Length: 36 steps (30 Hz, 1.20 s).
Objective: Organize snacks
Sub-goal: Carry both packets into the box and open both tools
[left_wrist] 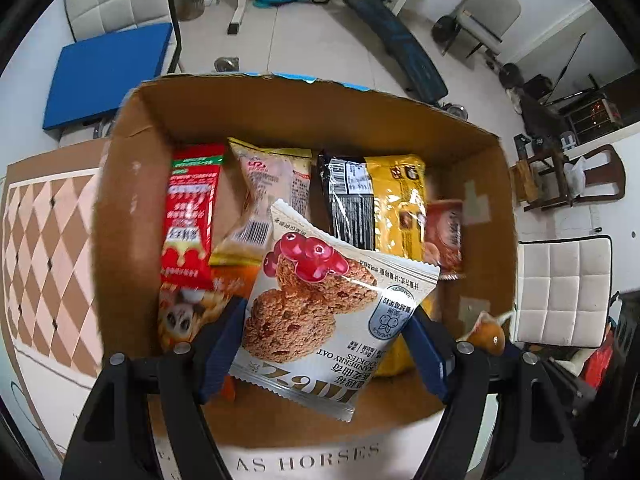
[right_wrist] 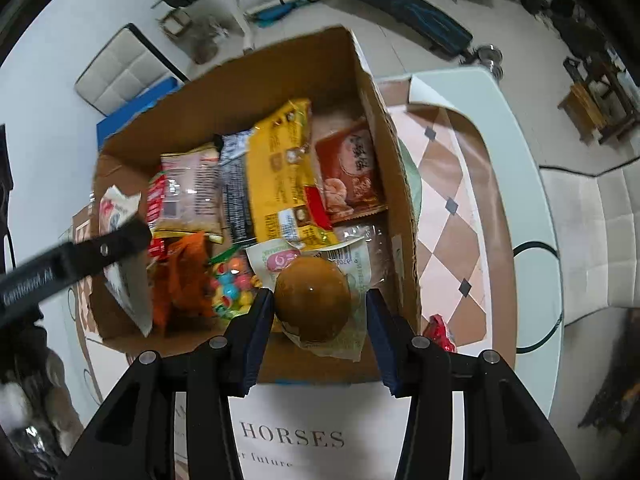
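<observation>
- Left gripper (left_wrist: 322, 346): clamped on cranberry oat cookie packet (left_wrist: 320, 312), above cardboard box (left_wrist: 132, 184)
- Right gripper (right_wrist: 318, 320): clamped on wrapped brown bun (right_wrist: 314, 304), over the box's near edge
- Table (right_wrist: 516, 200): white, checkered mat (left_wrist: 48, 248) at 9 o'clock of box
- Floor: weight bench (left_wrist: 400, 52) at 12 o'clock

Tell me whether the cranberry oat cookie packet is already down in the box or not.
Not down: the cookie packet hangs clamped in the left gripper above the snacks in the cardboard box.
</observation>
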Each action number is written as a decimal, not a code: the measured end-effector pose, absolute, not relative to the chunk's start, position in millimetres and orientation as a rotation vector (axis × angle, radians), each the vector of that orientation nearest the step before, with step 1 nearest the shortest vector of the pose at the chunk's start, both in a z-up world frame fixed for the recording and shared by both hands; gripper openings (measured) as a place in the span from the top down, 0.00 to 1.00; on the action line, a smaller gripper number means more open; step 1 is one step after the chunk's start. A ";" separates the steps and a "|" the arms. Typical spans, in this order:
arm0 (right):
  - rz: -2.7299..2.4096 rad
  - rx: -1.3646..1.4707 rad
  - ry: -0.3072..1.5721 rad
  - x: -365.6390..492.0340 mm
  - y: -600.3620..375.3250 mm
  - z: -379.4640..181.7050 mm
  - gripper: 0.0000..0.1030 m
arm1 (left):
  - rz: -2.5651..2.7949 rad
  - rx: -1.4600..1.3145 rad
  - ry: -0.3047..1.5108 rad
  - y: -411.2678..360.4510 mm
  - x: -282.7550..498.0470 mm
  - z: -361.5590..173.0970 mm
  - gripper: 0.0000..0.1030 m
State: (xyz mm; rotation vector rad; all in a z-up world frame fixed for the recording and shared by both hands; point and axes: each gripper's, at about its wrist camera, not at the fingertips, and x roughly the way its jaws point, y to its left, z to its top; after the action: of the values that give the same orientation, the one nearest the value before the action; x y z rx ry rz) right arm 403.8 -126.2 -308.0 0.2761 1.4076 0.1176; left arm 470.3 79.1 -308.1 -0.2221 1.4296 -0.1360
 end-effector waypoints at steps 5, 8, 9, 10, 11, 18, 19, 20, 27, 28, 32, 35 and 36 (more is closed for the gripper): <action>0.087 0.322 1.468 414.1 -131.7 -327.2 0.42 | -0.102 -0.201 1.535 71.8 487.2 -331.6 0.27; 0.120 0.327 1.471 417.4 -127.2 -326.7 0.18 | -0.108 -0.222 1.574 70.4 493.0 -342.9 0.26; 0.105 0.285 1.459 418.3 -123.6 -323.4 0.15 | -0.109 -0.202 1.562 68.5 493.8 -342.2 0.25; 0.112 0.267 1.453 419.0 -120.1 -321.2 0.13 | -0.113 -0.180 1.551 66.8 493.6 -341.0 0.19; 0.105 0.250 1.451 419.5 -118.0 -319.5 0.12 | -0.109 -0.176 1.548 66.9 493.4 -340.3 0.19; 0.089 0.173 1.443 425.6 -110.1 -312.9 0.12 | -0.117 -0.175 1.518 72.6 487.8 -330.4 0.10; 0.089 0.169 1.442 425.7 -109.5 -311.8 0.12 | -0.120 -0.177 1.513 72.5 486.8 -328.5 0.10; 0.087 0.161 1.439 425.5 -109.1 -310.6 0.11 | -0.118 -0.170 1.506 72.4 484.8 -325.5 0.10; 0.073 0.099 1.390 416.6 -107.5 -293.9 0.11 | -0.118 -0.134 1.395 70.2 460.1 -293.1 0.10; 0.072 0.089 1.380 414.3 -107.1 -290.6 0.11 | -0.117 -0.131 1.376 69.3 455.2 -288.8 0.10; 0.071 0.049 1.325 400.6 -104.9 -274.3 0.11 | -0.093 -0.093 1.282 70.2 428.7 -265.4 0.10; 0.073 0.031 1.292 389.6 -104.2 -263.7 0.11 | -0.073 -0.081 1.223 72.0 407.2 -250.3 0.10; 0.075 0.026 1.279 384.9 -103.9 -259.5 0.11 | -0.065 -0.076 1.206 72.5 401.7 -246.2 0.10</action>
State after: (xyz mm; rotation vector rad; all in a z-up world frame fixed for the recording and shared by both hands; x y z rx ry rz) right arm 384.9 -103.9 -259.5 0.0259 1.2785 0.0750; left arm 401.8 72.5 -246.2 -0.0762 1.2063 -0.0653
